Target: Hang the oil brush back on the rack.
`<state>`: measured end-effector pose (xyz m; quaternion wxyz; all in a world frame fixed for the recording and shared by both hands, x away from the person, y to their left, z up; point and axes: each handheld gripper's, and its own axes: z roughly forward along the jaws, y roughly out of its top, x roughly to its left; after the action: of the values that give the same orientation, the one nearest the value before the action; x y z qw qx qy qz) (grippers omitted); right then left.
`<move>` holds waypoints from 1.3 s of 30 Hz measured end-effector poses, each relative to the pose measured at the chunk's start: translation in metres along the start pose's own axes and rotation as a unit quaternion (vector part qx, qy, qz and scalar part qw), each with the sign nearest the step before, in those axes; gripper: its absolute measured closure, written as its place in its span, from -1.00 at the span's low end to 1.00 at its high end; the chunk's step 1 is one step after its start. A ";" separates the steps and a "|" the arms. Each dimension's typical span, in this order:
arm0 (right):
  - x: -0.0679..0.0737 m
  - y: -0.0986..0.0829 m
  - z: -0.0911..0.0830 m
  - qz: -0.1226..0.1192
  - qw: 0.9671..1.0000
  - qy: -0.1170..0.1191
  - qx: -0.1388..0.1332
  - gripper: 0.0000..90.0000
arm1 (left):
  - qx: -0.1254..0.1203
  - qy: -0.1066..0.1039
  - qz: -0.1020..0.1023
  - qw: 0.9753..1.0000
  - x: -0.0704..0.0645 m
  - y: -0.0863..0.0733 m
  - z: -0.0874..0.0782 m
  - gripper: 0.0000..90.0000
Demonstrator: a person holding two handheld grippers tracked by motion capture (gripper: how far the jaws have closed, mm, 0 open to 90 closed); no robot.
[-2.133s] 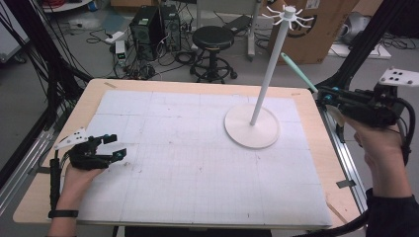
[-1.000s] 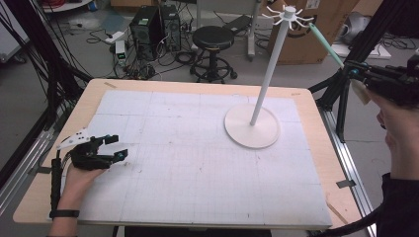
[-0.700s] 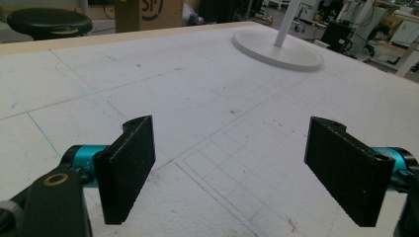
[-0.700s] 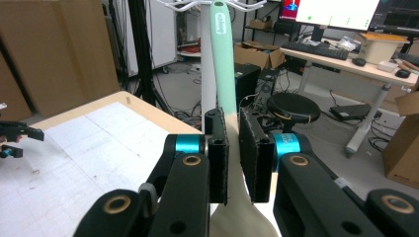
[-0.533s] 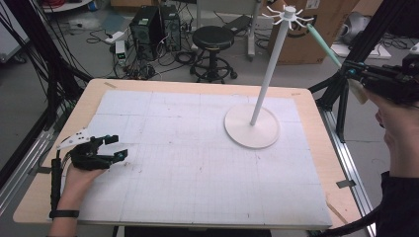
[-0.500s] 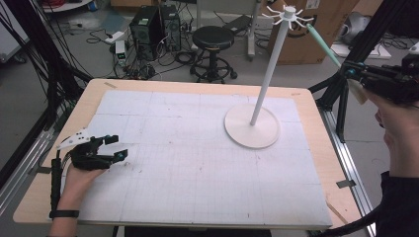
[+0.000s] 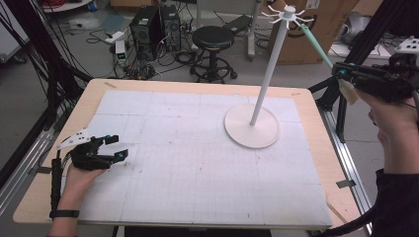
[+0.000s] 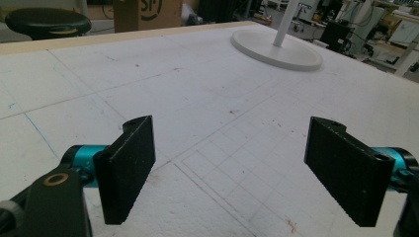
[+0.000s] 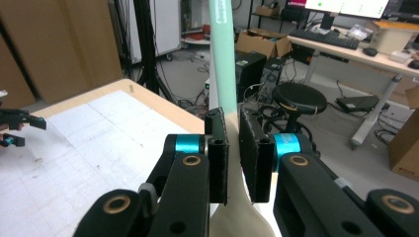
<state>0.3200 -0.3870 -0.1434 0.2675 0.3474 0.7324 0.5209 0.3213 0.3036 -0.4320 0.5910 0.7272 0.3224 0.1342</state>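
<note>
While left gripper (image 7: 114, 148) rests agape | right gripper (image 9: 233, 148) clamps spatula (image 9: 222, 59) beside stand (image 7: 276, 64)

1 stand (image 7: 252, 126), 1 spatula (image 9: 223, 59), 2 grippers (image 7: 112, 147)

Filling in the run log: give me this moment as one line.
left hand-held gripper: open, on table | right hand-held gripper: shut on green-handled utensil, raised near stand

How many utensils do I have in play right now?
1: a green-handled utensil, clamped in the right gripper off the table's right edge, handle angled up toward the rack top.
</note>
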 end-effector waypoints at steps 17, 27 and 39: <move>0.015 -0.027 0.029 -0.013 0.999 0.050 0.012 0.19 | 0.006 0.000 0.001 1.000 0.001 -0.001 0.000 -0.55; 0.038 -0.090 0.047 0.000 0.994 0.108 -0.002 -0.04 | 0.011 -0.001 0.003 1.000 0.001 -0.002 0.002 -0.55; 0.052 -0.160 0.067 0.010 0.991 0.137 0.007 -0.14 | 0.008 0.009 -0.002 1.000 0.003 -0.002 0.002 -0.56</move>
<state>0.3019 -0.3420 -0.3184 0.1571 0.2825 0.7622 0.5608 0.3235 0.3043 -0.4351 0.5827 0.7299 0.3302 0.1370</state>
